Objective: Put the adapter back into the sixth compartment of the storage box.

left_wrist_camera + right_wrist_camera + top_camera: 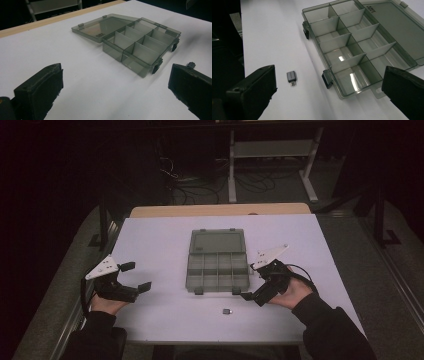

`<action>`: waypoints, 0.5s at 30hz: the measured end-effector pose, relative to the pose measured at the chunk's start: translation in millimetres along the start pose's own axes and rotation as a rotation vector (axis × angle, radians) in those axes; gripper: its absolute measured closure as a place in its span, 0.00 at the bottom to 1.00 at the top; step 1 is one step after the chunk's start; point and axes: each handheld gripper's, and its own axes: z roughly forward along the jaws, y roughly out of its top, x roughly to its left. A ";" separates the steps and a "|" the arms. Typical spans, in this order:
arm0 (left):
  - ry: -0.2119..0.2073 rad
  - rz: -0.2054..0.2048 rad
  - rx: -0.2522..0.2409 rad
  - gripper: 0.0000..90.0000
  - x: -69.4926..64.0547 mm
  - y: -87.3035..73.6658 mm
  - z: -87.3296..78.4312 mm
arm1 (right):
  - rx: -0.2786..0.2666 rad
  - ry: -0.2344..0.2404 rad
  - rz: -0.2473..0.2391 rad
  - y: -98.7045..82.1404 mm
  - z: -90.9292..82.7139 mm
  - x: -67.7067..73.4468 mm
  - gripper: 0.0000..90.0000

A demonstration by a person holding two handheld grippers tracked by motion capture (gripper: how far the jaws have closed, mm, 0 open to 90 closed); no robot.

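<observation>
1. Adapter (227, 311), small and grey, lies flat on the white table (150, 240), near the front edge and just in front of the box (218, 261). Nothing touches it.
2. In the right gripper view the adapter (291, 78) sits between the left jaw and the box's front wall, apart from both, with bare table all round it.
3. Box (352, 50) is open, smoky clear plastic, divided into compartments. All compartments look empty.
4. Lid (217, 241) lies flat behind the tray toward the far edge. Two dark latches stick out from the box's front wall.
5. Right gripper (256, 287) rests just right of the box's front right corner, near the adapter. Jaws spread wide, gripping nothing.
6. Left gripper (134, 276) sits at the table's left side, well apart from the box. Jaws spread wide, nothing between them.
7. In the left gripper view the box (140, 42) lies ahead to the right, with open table between the jaws and its near wall.
8. Open room: wide bare table left of the box, a narrower strip on its right, a band along the front edge around the adapter.
9. Far table edge shows a wooden strip (220, 210); beyond it a dark floor with cables (200, 185) and a metal frame (272, 150).
</observation>
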 end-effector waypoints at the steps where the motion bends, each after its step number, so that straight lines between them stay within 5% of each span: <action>1: 0.000 0.001 0.000 0.00 0.0 0.0 0.2 | 0.009 0.006 -0.009 1.6 2.6 1.5 0.00; 15: -0.004 0.001 0.001 0.00 0.1 0.3 0.9 | 0.051 0.028 -0.034 6.6 12.6 7.9 0.00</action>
